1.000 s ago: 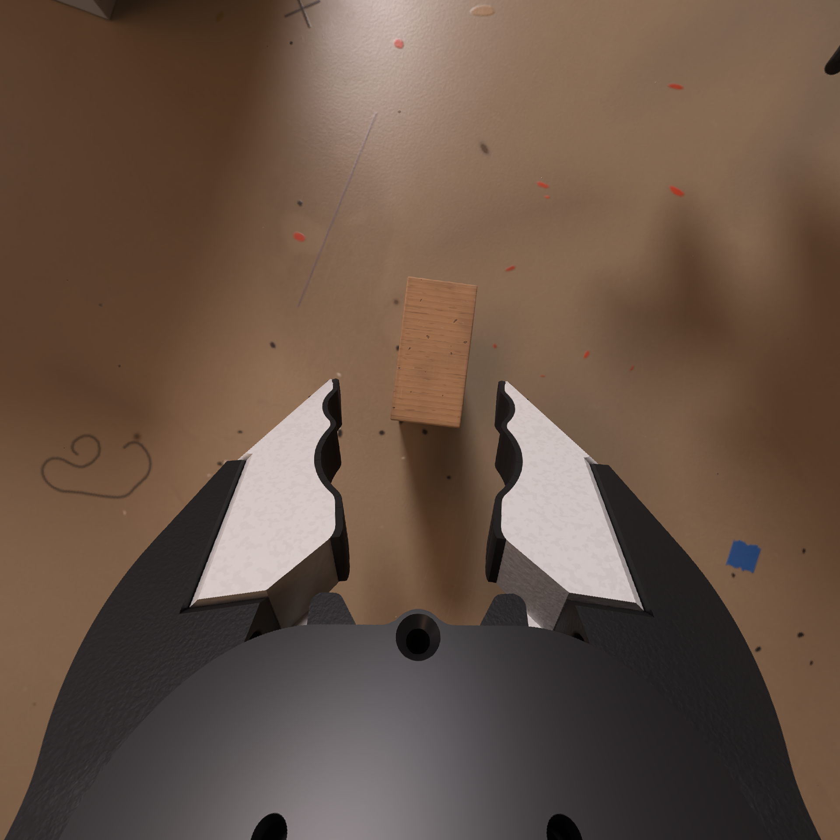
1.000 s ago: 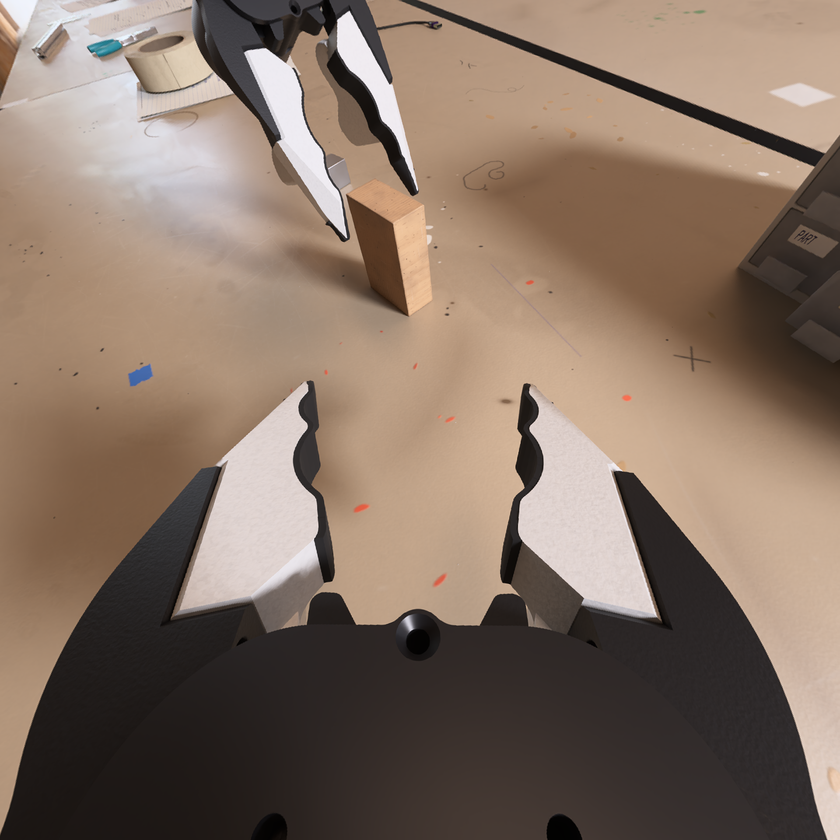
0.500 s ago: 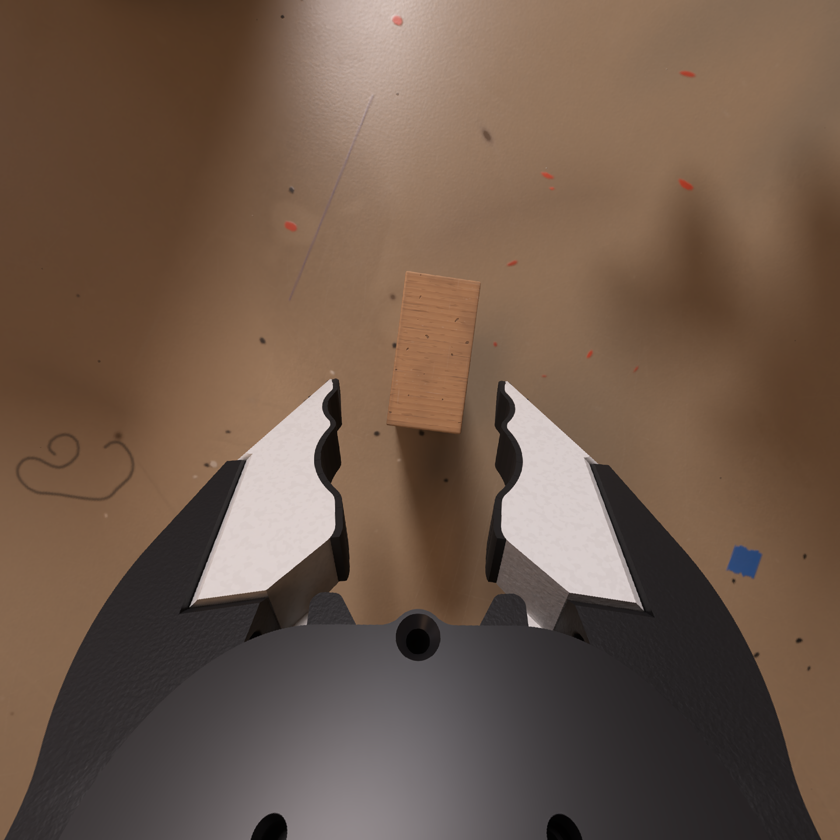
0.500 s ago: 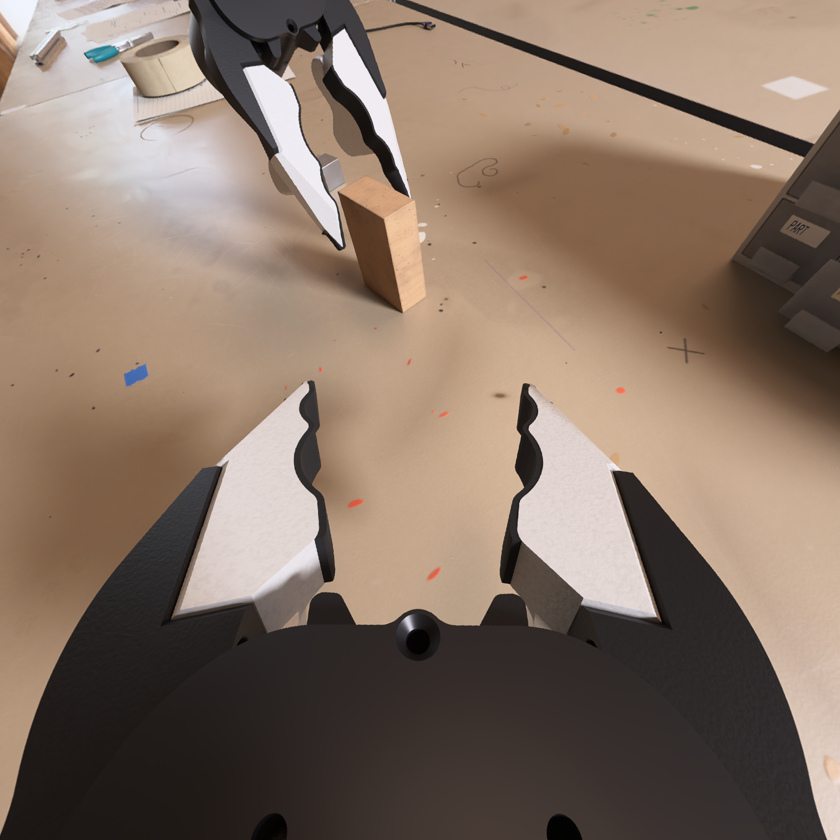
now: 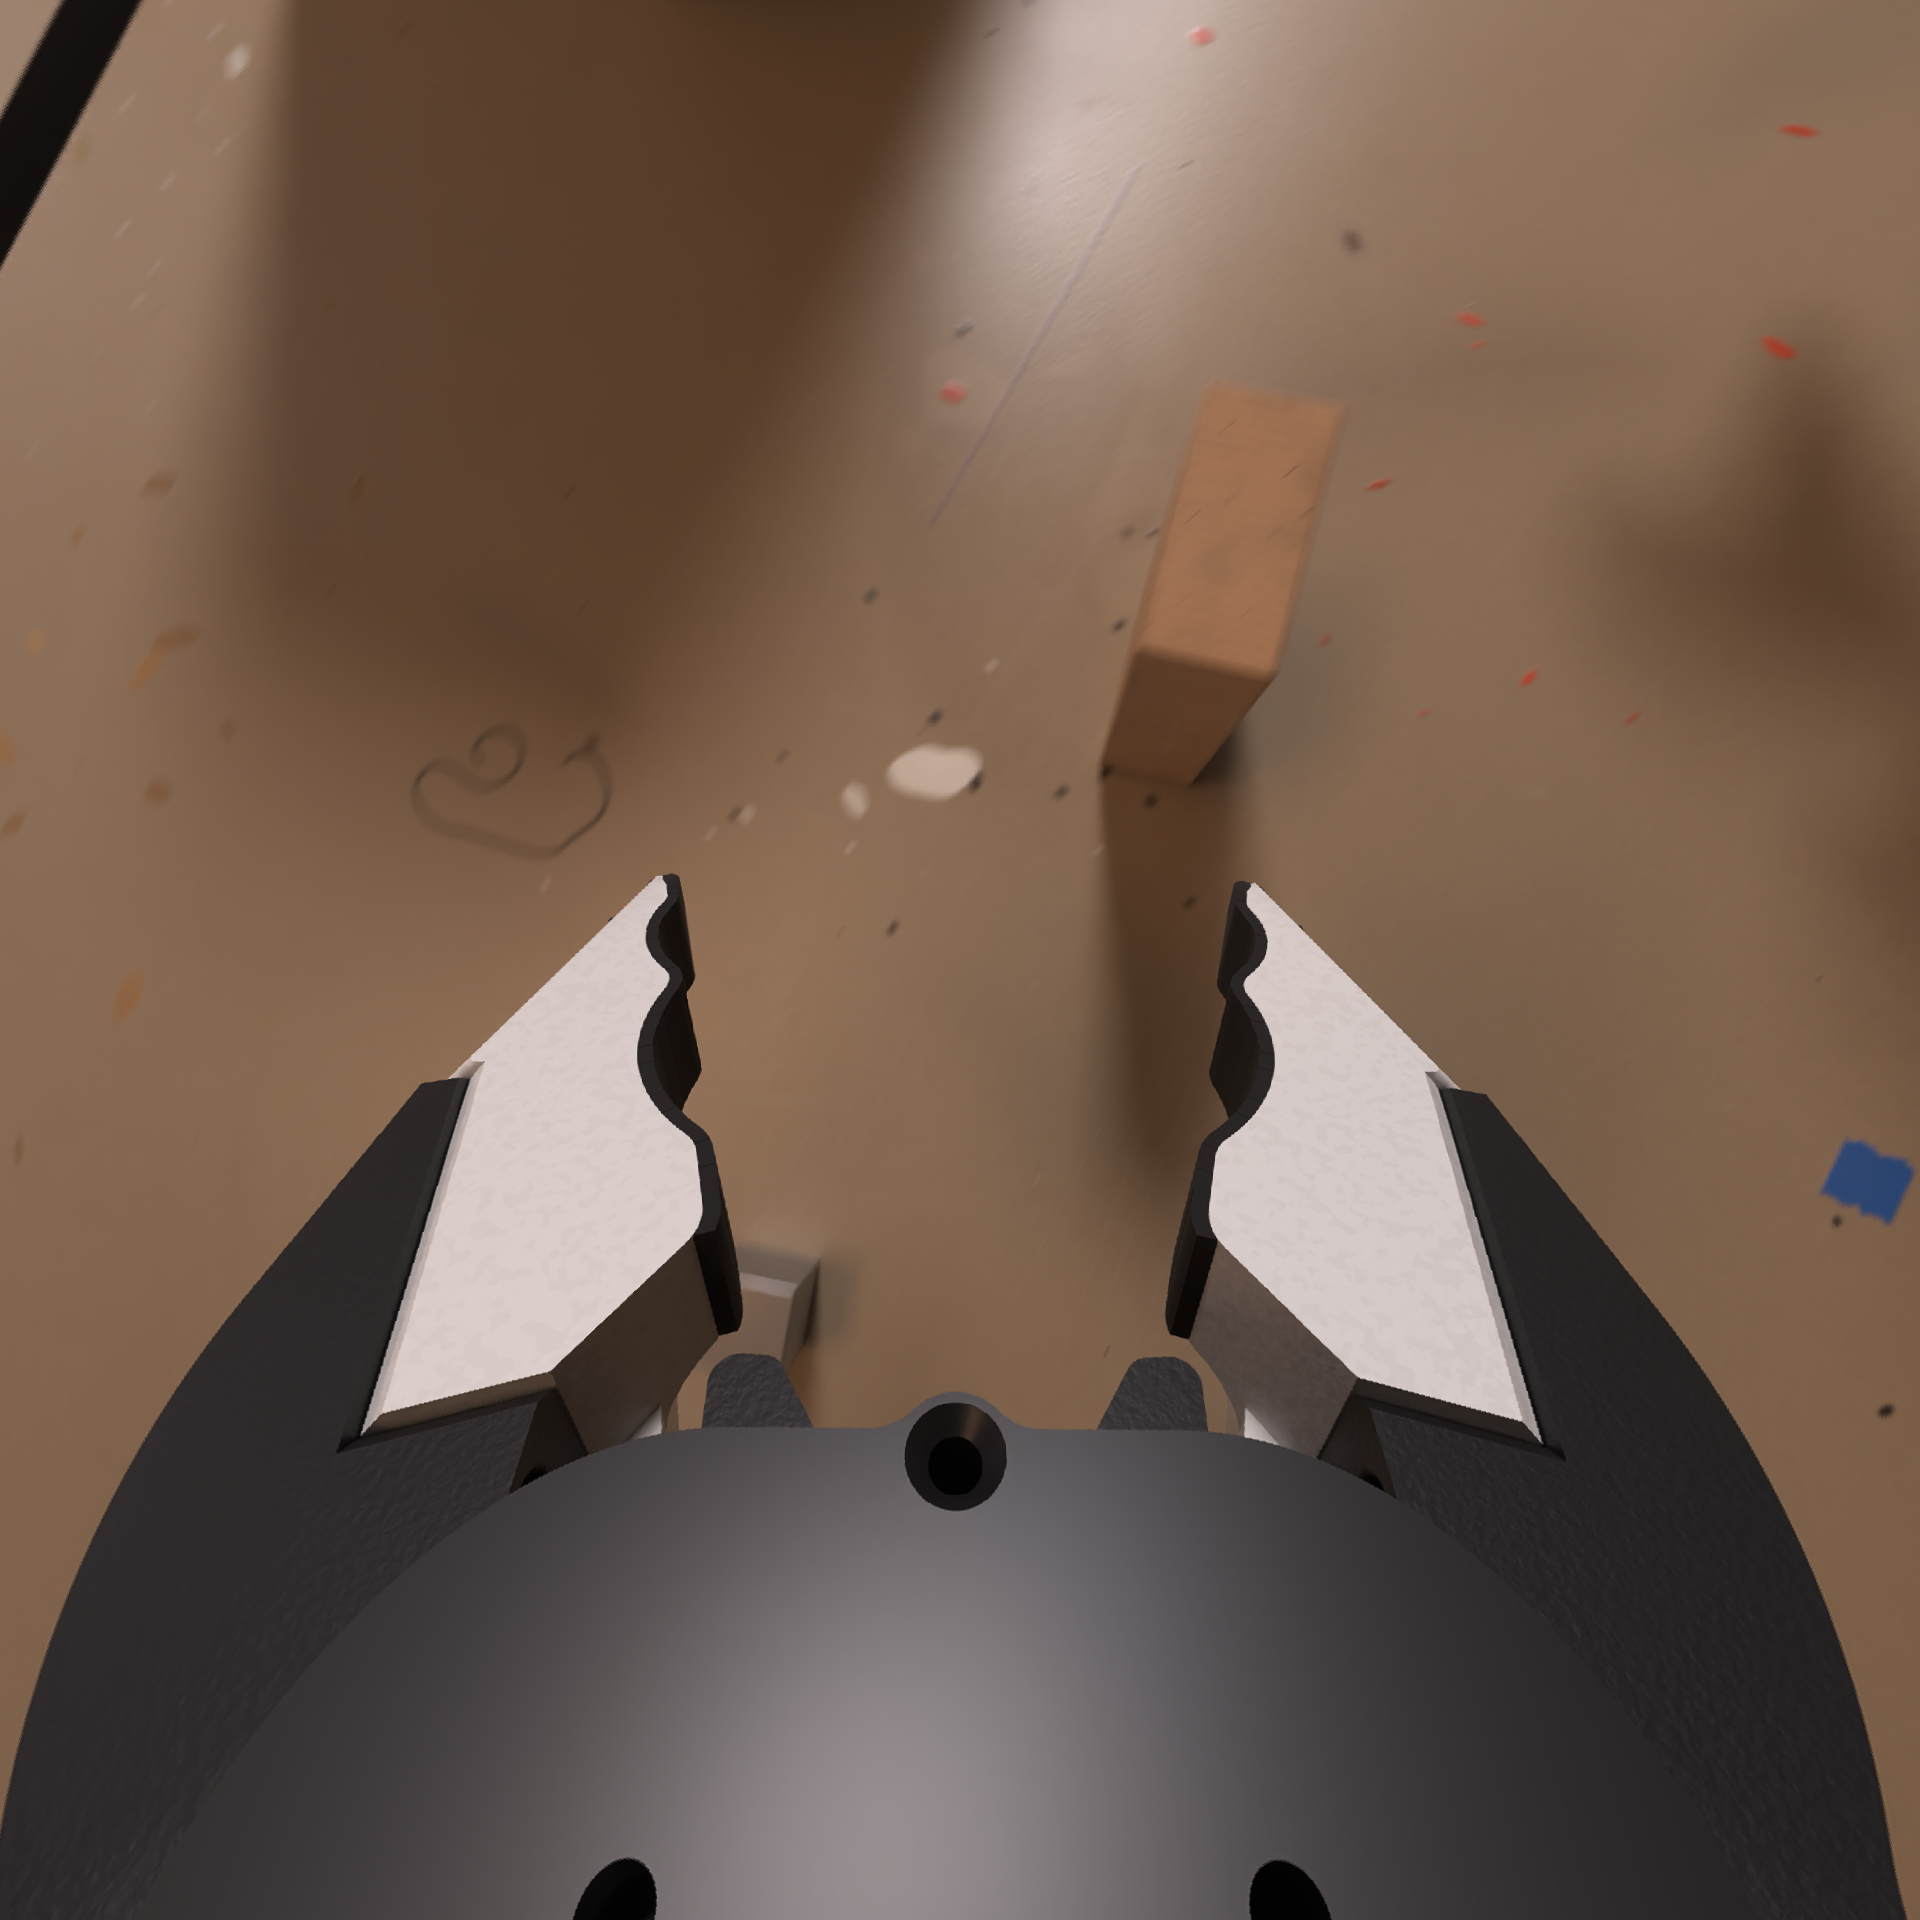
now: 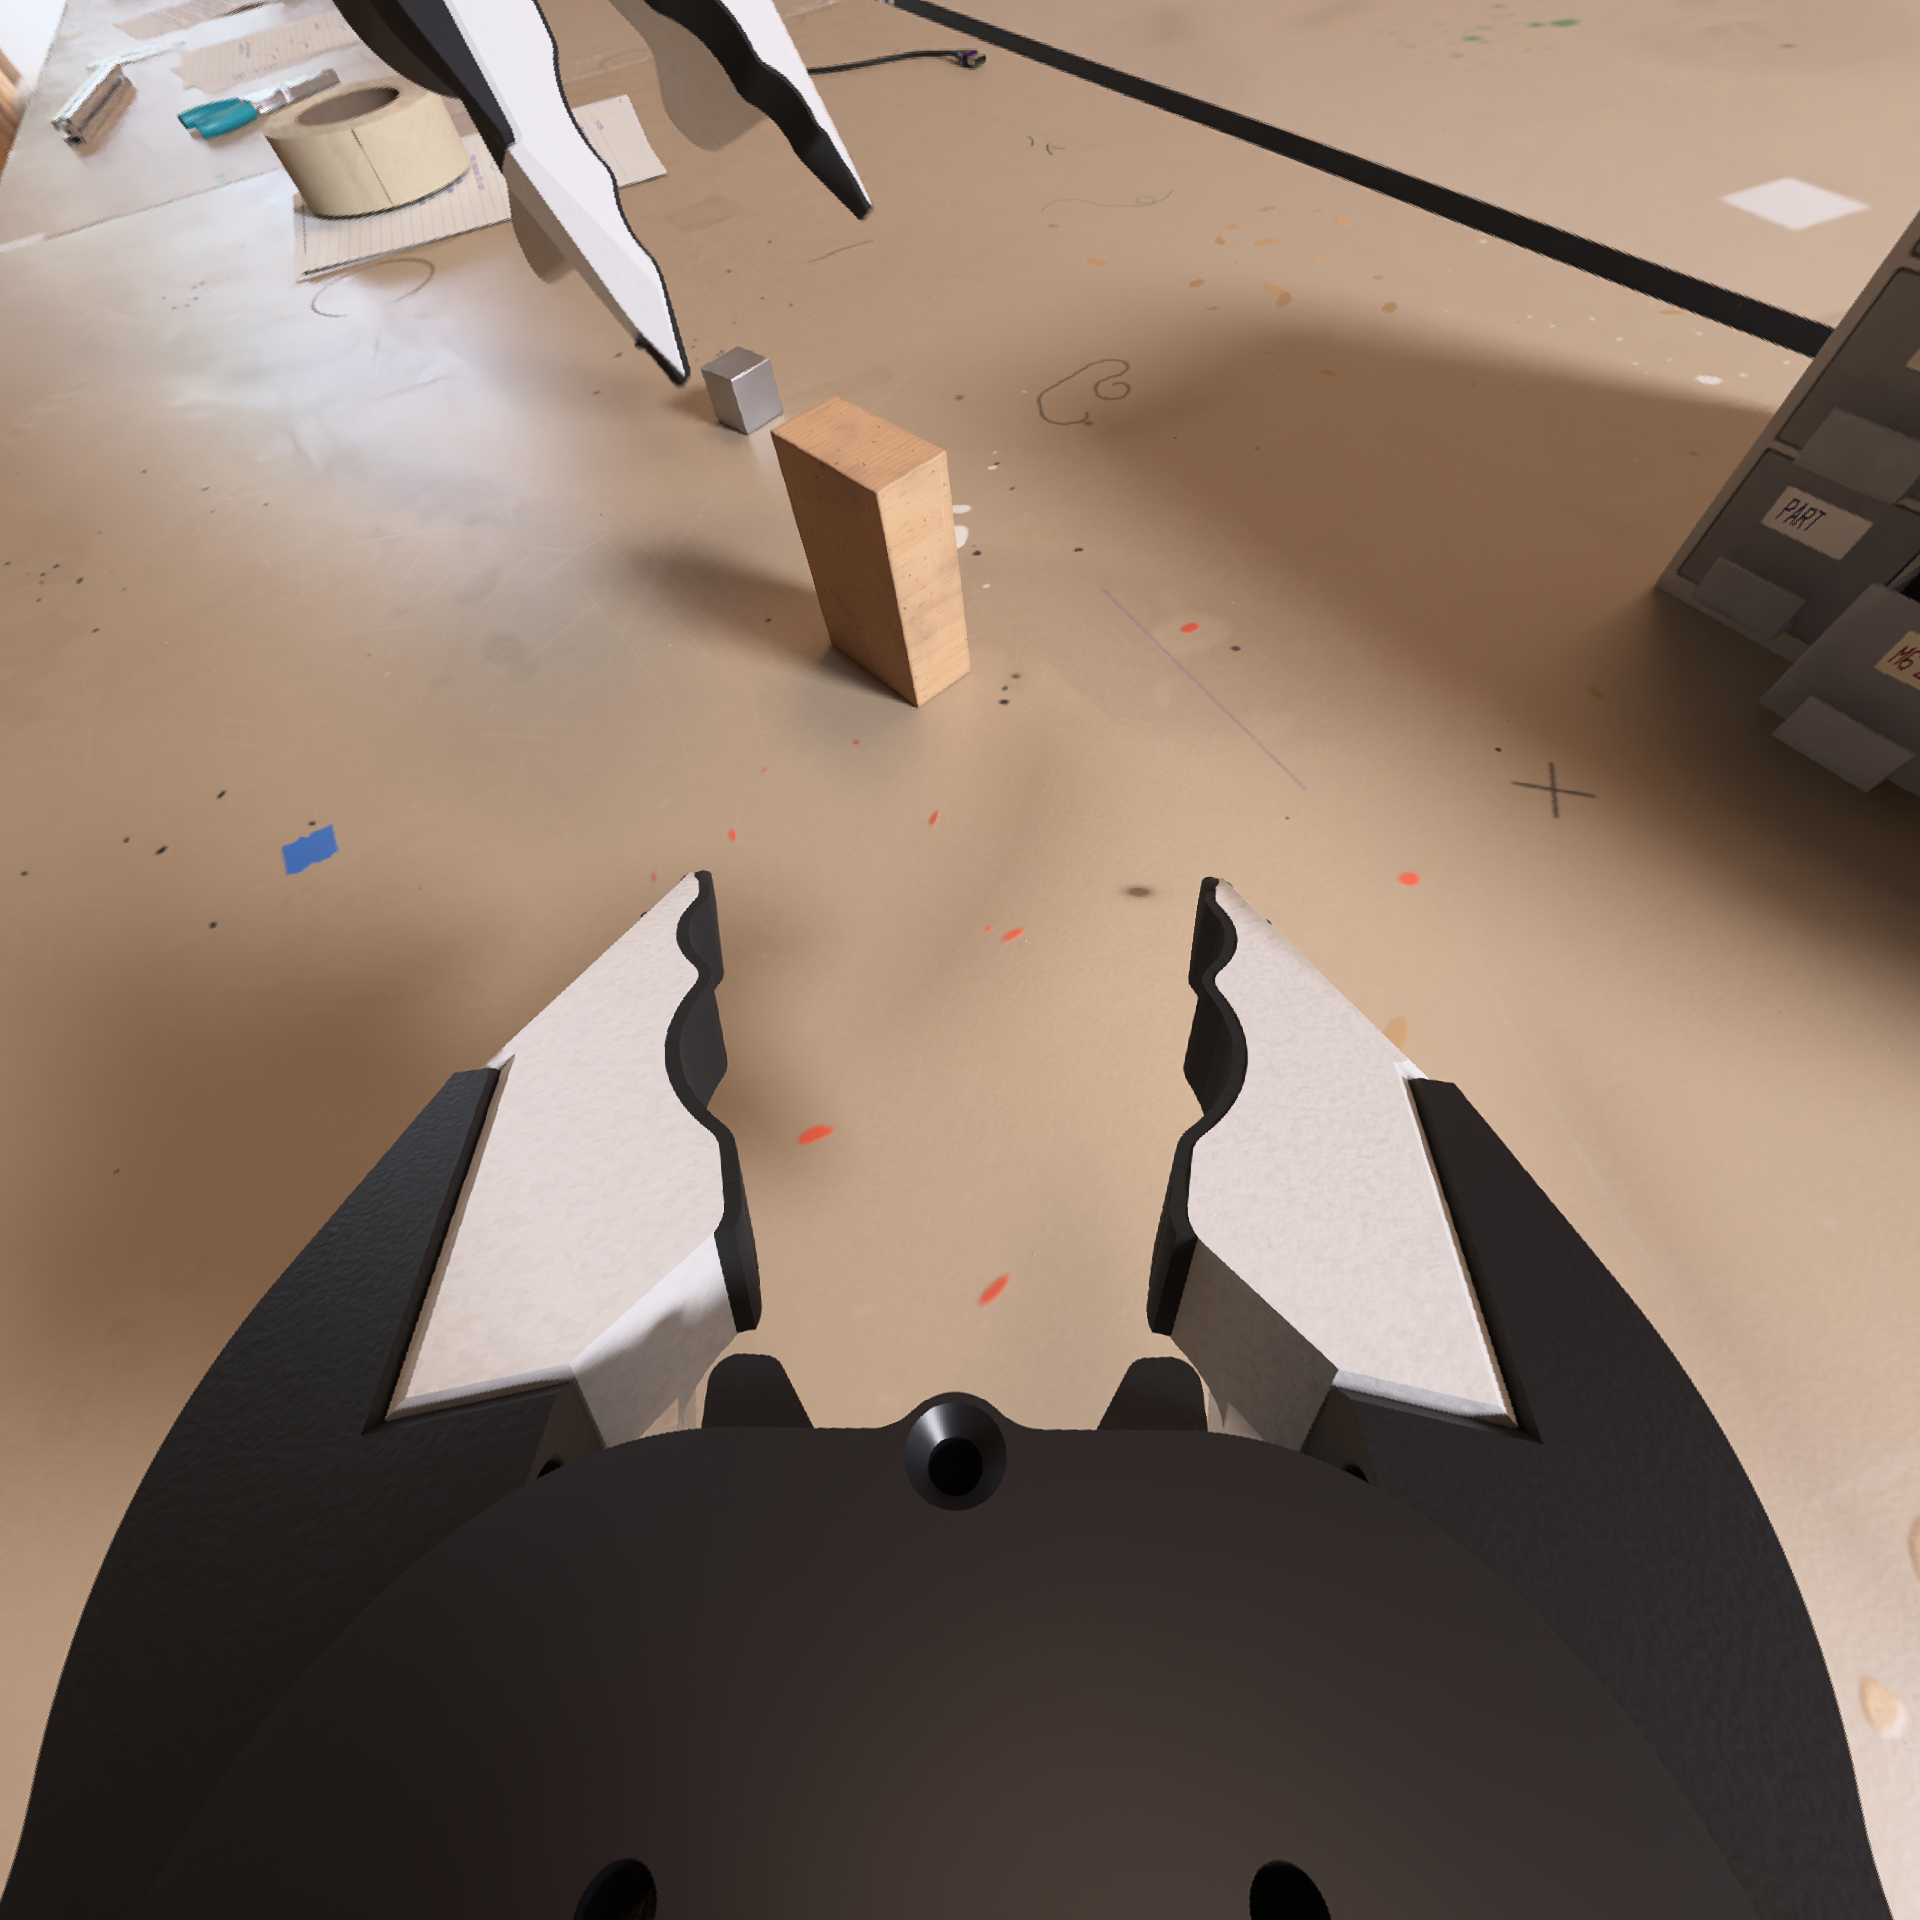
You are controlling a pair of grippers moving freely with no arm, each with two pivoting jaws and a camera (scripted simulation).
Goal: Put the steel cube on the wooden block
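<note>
The wooden block (image 6: 883,540) stands upright on the brown table; in the left wrist view it (image 5: 1226,582) lies ahead and to the right. The small steel cube (image 6: 742,388) sits on the table just behind the block, apart from it. In the left wrist view only a corner of the cube (image 5: 781,1304) shows, low between the fingers beside the left one. My left gripper (image 5: 956,885) is open and empty; in the right wrist view it (image 6: 769,293) hovers above the cube. My right gripper (image 6: 956,881) is open and empty, well short of the block.
A tape roll (image 6: 364,145), a teal-handled tool (image 6: 223,114) and paper sheets lie at the far left. A grey drawer cabinet (image 6: 1829,582) stands at the right. A black strip (image 6: 1351,166) crosses the far table. A blue tape scrap (image 6: 310,849) lies at the left.
My left gripper has opened wider and drawn back from over the block, so the block now lies ahead right and the cube shows. The right gripper has barely moved.
</note>
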